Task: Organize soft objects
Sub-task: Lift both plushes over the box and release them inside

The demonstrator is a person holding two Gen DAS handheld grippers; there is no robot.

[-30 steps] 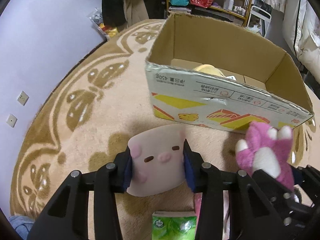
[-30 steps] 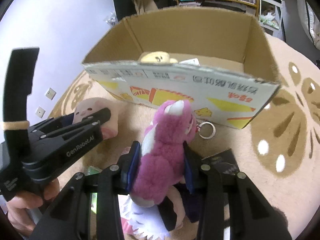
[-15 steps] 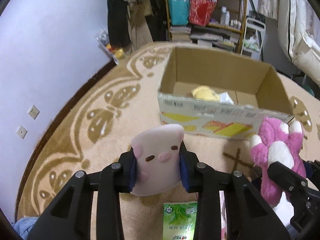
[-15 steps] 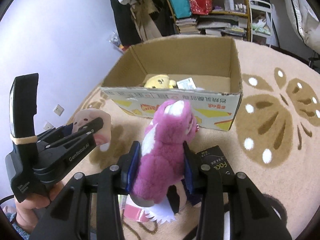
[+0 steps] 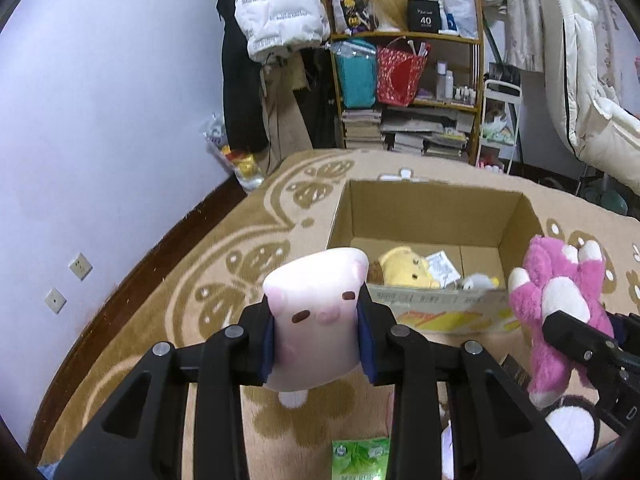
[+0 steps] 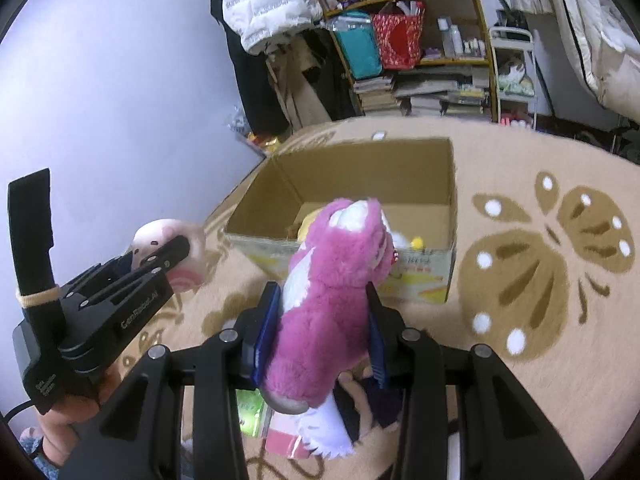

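My left gripper (image 5: 318,340) is shut on a pale pink pig plush (image 5: 316,312), held high above the rug in front of an open cardboard box (image 5: 424,216). My right gripper (image 6: 322,328) is shut on a magenta plush bear (image 6: 332,292), also raised before the box (image 6: 360,168). The bear also shows at the right of the left wrist view (image 5: 560,308). The pig and left gripper (image 6: 160,256) show at the left of the right wrist view. Inside the box lie a yellow plush (image 5: 404,268) and a small white toy (image 5: 478,280).
On the patterned beige rug (image 5: 224,280) below lie a green tissue pack (image 5: 360,458), white and pink soft items (image 6: 320,436) and a dark packet (image 5: 516,368). A cluttered shelf (image 5: 408,92) and hanging coats stand behind the box; a wall is to the left.
Both grippers have risen well above the rug with their plush toys still held. The box now looks smaller and lower, and its inside is in view.
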